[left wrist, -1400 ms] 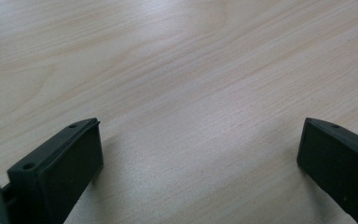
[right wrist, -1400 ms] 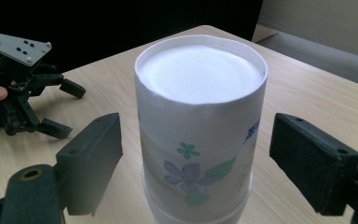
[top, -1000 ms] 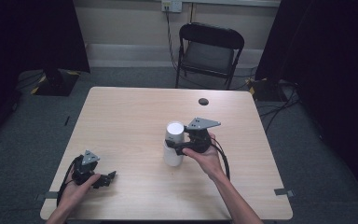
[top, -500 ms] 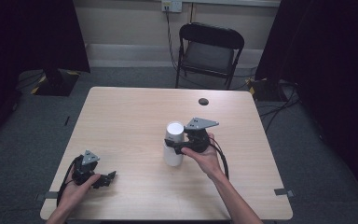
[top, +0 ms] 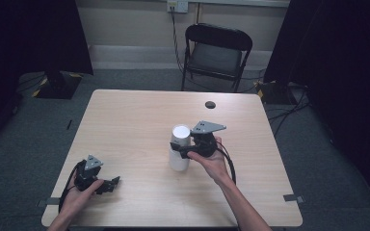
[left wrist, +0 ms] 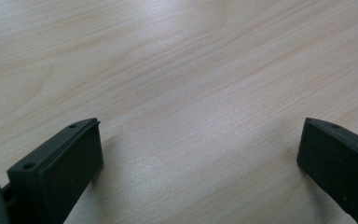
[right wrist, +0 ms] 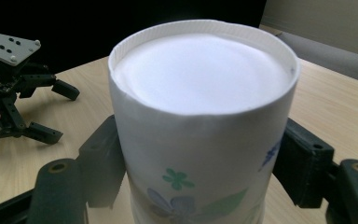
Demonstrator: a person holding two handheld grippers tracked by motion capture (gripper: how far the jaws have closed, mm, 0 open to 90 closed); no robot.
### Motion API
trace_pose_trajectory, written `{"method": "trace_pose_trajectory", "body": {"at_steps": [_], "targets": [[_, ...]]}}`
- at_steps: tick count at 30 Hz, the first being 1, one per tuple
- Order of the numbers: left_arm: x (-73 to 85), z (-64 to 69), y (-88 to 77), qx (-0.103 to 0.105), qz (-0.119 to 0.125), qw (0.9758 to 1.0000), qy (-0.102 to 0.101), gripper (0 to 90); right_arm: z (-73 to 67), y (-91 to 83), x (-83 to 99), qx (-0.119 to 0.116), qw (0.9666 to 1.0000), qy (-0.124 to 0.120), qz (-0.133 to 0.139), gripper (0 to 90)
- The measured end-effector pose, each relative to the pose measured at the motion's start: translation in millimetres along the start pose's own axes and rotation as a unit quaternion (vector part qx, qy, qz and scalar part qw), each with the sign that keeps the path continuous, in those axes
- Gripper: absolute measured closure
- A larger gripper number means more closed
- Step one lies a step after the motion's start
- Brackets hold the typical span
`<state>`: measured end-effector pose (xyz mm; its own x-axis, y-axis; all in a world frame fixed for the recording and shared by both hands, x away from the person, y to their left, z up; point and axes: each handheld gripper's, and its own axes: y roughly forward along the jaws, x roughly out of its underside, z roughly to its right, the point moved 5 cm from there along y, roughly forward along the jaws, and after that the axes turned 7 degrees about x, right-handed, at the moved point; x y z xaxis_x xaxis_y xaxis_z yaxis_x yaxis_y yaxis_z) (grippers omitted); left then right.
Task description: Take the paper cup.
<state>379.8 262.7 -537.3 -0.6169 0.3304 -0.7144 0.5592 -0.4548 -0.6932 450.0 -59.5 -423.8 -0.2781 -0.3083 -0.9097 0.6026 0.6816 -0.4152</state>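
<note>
A white paper cup [top: 179, 134] with a flower print stands upside down near the middle of the wooden table [top: 135, 120]. My right gripper [top: 178, 151] holds it low on its side, one jaw pressed on each flank of the cup [right wrist: 200, 93]. The right gripper [right wrist: 199, 161] is shut on the cup. My left gripper [top: 111, 184] rests on the table near the front left corner, its jaws wide apart over bare wood [left wrist: 200, 135]. In the right gripper view, the left gripper [right wrist: 61, 113] lies at the far left, apart from the cup.
A small black round object [top: 210, 104] lies on the table's far right part. A black folding chair [top: 217, 53] stands behind the far edge. Cables run over the floor at the right [top: 289, 113].
</note>
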Motion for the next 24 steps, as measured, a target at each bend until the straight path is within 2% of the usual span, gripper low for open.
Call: {"method": "trace_pose_trajectory", "body": {"at_steps": [24], "targets": [[-0.1, -0.1, 0.1, 0.000, 0.000, 1.0000, 0.000, 0.0, 1.6, -8.3, -10.5, 0.002, 0.9997, 0.001, 0.024, 27.1]]}}
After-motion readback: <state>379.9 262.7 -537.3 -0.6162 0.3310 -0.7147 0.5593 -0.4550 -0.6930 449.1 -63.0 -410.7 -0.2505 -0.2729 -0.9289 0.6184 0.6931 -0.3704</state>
